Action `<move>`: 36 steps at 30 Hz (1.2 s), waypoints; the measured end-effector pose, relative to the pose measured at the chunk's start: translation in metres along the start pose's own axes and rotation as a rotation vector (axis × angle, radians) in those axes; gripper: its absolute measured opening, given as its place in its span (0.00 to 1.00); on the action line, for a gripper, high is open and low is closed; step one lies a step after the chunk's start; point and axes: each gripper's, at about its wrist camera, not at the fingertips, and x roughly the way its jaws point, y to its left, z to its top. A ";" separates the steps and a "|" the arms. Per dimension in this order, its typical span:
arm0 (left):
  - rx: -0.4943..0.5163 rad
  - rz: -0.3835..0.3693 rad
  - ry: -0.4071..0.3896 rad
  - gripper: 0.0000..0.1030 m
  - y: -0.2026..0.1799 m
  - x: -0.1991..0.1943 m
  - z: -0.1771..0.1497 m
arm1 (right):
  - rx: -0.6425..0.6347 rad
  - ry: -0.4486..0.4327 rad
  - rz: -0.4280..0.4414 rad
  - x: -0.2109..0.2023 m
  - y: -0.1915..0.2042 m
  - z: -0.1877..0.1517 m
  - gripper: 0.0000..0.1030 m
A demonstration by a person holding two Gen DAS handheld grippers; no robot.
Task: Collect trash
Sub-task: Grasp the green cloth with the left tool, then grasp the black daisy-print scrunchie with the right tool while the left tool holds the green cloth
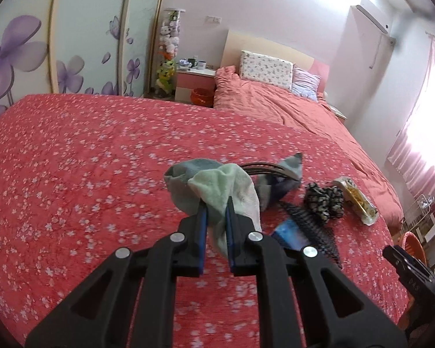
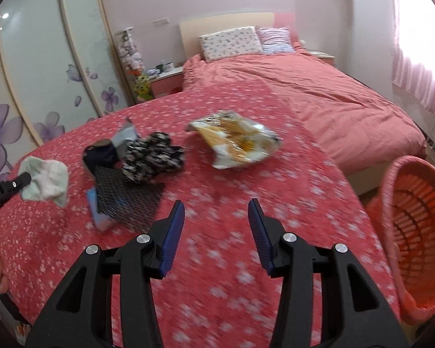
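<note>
While the left gripper holds its jaws pinched on a pale green cloth lifted clear of the bed, the right gripper hangs over the flowered bedspread with its jaws spread and nothing between them. The likely trash, a crumpled yellow-and-white snack wrapper, lies flat on the bed ahead of the right jaws and slightly to their right, well apart from them. Its long axis runs across the right wrist view, from upper left to lower right, so it lies nearly crosswise to the line along which the jaws point; the torn, open end appears to face lower left, though blur makes this uncertain. In the left wrist view the same wrapper sits far to the right, beyond a black-and-white patterned cloth bundle, which puts the right hand nearer to it than the left.

A heap of other things lies left of the wrapper: the patterned bundle, a dark netted sheet over a blue packet, and dark clothing. An orange basket stands off the bed's right edge, close beside the right gripper. Judged from this layout, the coming reach runs forward from the right jaws, which would close across the wrapper's short dimension.
</note>
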 end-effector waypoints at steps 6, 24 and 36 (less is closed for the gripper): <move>-0.020 0.009 0.002 0.12 0.021 0.002 0.000 | -0.011 0.026 0.058 0.031 0.028 0.020 0.45; -0.031 -0.006 0.029 0.12 0.041 0.027 -0.007 | -0.063 0.101 0.049 0.090 0.060 0.040 0.28; -0.025 -0.038 0.027 0.14 0.042 0.030 -0.013 | -0.056 0.060 0.062 0.072 0.053 0.039 0.06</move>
